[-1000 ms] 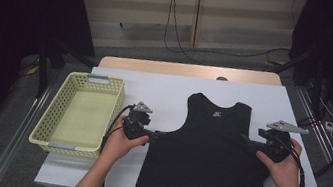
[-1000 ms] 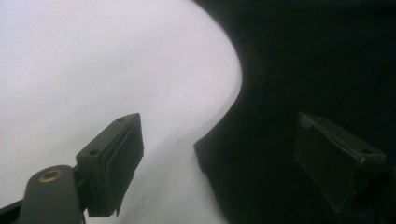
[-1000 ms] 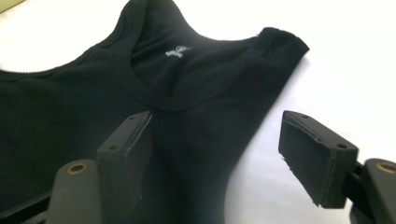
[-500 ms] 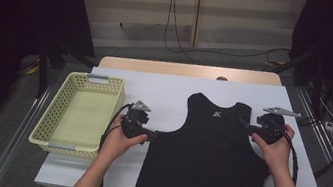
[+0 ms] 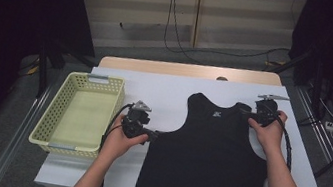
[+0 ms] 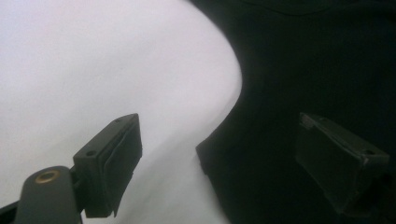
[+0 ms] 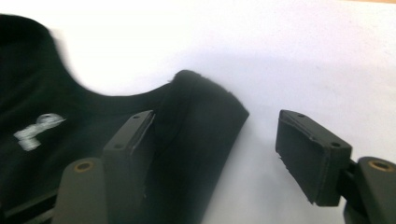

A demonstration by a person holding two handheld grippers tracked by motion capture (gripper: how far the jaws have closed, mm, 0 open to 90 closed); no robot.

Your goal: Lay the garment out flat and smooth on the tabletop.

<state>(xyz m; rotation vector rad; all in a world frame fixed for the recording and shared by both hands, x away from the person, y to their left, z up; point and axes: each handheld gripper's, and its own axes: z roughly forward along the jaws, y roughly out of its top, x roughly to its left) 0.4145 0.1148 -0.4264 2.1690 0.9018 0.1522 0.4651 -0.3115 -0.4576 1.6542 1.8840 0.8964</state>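
Black sleeveless vest (image 5: 209, 161) lay flat, neck end away from the person, on the white sheet (image 5: 170, 91) covering the table. Left gripper (image 5: 147, 135) sat at the vest's left side edge, just below the armhole, jaws spread wide: in the left gripper view one jaw was over bare white sheet, the other over black cloth, w/ the vest's edge corner (image 6: 205, 156) between them, not pinched. Right gripper (image 5: 258, 114) was at the vest's right shoulder strap (image 7: 205, 116), jaws also apart; in the right gripper view the strap's rounded end lay betw. the jaws, close against the left-hand one, clear gap to the other. Can't tell if that jaw actually touched the cloth.

Room: vest's hem reached the near edge of the sheet. Wide bare white strip beyond the neckline and to the right of the strap. Pale yellow basket (image 5: 58, 112) stood to the left, near the left gripper but apart from it, at the sheet's left edge.

Vest: matte soft fabric, curved armholes, small white logo (image 5: 217, 114) under the neck. Basket: plastic lattice, rectangular.
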